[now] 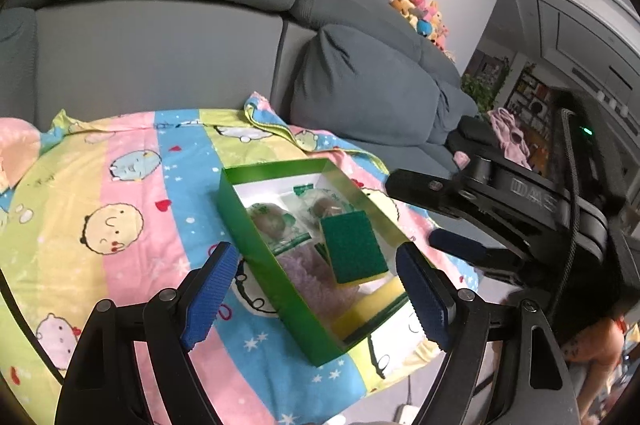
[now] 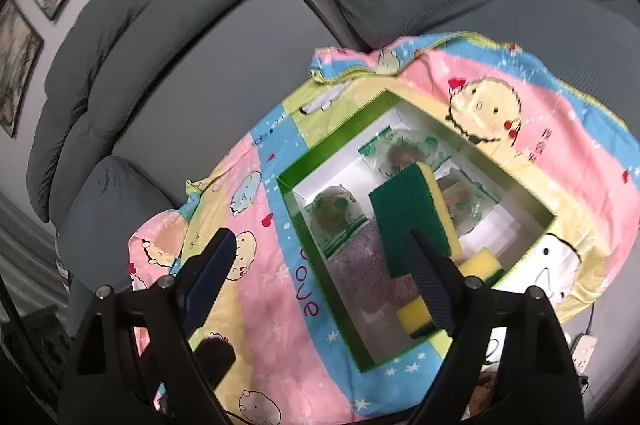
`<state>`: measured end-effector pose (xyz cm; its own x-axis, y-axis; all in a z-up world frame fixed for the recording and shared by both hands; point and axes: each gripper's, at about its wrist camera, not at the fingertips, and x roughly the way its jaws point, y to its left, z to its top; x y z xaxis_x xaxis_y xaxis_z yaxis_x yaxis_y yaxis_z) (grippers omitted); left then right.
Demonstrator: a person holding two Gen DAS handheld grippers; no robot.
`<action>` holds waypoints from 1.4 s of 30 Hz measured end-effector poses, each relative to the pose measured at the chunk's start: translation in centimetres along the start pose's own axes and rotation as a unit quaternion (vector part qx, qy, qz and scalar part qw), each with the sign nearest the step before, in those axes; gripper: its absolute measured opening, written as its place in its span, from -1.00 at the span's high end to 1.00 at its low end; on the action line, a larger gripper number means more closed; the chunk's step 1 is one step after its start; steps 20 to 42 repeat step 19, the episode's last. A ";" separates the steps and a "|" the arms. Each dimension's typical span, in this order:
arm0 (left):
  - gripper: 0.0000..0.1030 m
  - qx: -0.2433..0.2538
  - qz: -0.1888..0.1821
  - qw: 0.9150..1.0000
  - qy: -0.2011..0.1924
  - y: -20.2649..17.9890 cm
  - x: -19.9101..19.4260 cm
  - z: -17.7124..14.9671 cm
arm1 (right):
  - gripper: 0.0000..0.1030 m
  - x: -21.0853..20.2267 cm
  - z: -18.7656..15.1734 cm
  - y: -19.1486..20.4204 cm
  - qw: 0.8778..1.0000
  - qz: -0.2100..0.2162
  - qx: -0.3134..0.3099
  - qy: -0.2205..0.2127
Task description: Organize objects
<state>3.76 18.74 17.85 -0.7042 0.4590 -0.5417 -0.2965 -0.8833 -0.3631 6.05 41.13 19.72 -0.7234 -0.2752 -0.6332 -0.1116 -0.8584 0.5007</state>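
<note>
A green open box [image 1: 256, 245] sits on a cartoon-print cloth [image 1: 120, 193]. It holds a green-and-yellow sponge [image 1: 354, 249] lying tilted on top, more yellow sponges [image 1: 390, 289], a purple fluffy item [image 1: 304, 271] and clear packets [image 1: 276, 221]. My left gripper [image 1: 316, 295] is open and empty, hovering over the box's near end. My right gripper [image 2: 320, 279] is open and empty above the box [image 2: 316, 261], its right finger [image 2: 430, 285] over the sponge [image 2: 412, 217]. The right gripper also shows in the left wrist view [image 1: 456, 245] beside the box.
The cloth [image 2: 256, 305] covers a low surface in front of a grey sofa [image 1: 168, 37] with cushions [image 1: 360, 89]. Soft toys [image 1: 416, 9] line the sofa back. A power strip [image 2: 584, 349] and cable lie on the floor to the right.
</note>
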 end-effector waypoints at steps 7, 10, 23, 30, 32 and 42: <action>-0.84 0.004 0.006 1.000 0.003 0.3 -0.5 -0.5 | -0.98 -2.6 -2.8 0.3 0.996 -0.071 -0.020 -0.056; -0.84 0.007 0.001 1.000 0.013 0.1 0.0 -0.9 | -0.98 -2.2 -3.4 -1.0 0.996 -0.079 -0.005 -0.045; -0.84 0.019 -0.004 0.999 0.026 -1.1 1.5 -1.5 | -0.98 -2.2 -3.6 -3.6 0.990 -0.124 0.020 -0.057; -0.84 0.019 -0.004 0.999 0.026 -1.1 1.5 -1.5 | -0.98 -2.2 -3.6 -3.6 0.990 -0.124 0.020 -0.057; -0.84 0.019 -0.004 0.999 0.026 -1.1 1.5 -1.5 | -0.98 -2.2 -3.6 -3.6 0.990 -0.124 0.020 -0.057; -0.84 0.019 -0.004 0.999 0.026 -1.1 1.5 -1.5 | -0.98 -2.2 -3.6 -3.6 0.990 -0.124 0.020 -0.057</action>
